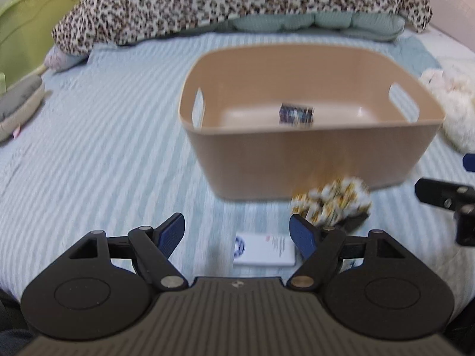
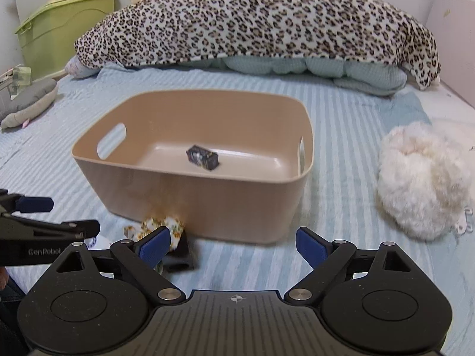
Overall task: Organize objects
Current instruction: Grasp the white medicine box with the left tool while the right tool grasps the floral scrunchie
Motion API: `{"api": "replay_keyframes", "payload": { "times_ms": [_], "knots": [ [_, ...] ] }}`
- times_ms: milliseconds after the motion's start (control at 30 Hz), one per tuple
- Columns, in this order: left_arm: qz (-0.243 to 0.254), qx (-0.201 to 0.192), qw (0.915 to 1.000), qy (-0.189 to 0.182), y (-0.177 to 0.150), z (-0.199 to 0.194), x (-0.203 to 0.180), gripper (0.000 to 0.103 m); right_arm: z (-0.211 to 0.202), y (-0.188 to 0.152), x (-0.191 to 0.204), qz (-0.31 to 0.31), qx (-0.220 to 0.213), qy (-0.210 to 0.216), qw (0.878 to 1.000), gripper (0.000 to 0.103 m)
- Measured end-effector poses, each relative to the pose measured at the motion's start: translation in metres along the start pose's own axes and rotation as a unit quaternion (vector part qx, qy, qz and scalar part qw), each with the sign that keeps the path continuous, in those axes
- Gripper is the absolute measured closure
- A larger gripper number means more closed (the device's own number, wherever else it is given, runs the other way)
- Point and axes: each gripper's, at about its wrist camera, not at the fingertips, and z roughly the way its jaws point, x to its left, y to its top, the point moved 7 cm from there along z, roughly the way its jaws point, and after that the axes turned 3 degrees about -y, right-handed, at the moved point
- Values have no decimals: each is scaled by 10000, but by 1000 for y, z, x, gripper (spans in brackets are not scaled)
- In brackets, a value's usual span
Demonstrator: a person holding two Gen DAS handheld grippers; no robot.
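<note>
A tan plastic bin [image 1: 311, 160] [image 2: 196, 198] stands on the striped bed with a small dark box [image 1: 296, 113] [image 2: 203, 157] inside it. In front of the bin lie a flowered cloth bundle [image 1: 332, 201] [image 2: 166, 227], a small black item [image 2: 179, 259] under it, and a flat white box [image 1: 264, 250]. My left gripper [image 1: 237, 233] is open and empty, just above the white box. My right gripper [image 2: 233, 247] is open and empty in front of the bin, its left finger beside the flowered bundle. A white fluffy toy [image 2: 421, 178] [image 1: 451, 103] lies right of the bin.
A leopard-print blanket [image 2: 261, 20] over a pale quilt [image 2: 326, 71] fills the bed's far end. A grey cushion [image 2: 29, 101] and green plastic crate [image 2: 59, 29] are at far left. The other gripper shows at each view's side edge.
</note>
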Motion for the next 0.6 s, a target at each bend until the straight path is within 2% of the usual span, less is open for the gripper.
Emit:
{"api": "replay_keyframes", "payload": {
  "times_ms": [333,600],
  "knots": [
    [-59,636,9973,-361,-36,35,-4,25,25,-25,5,15,361,32,9993,9],
    [-57,661,9965,-514,-39,43,-11,23,41,-30,11,61,494,107,9987,9]
  ]
}}
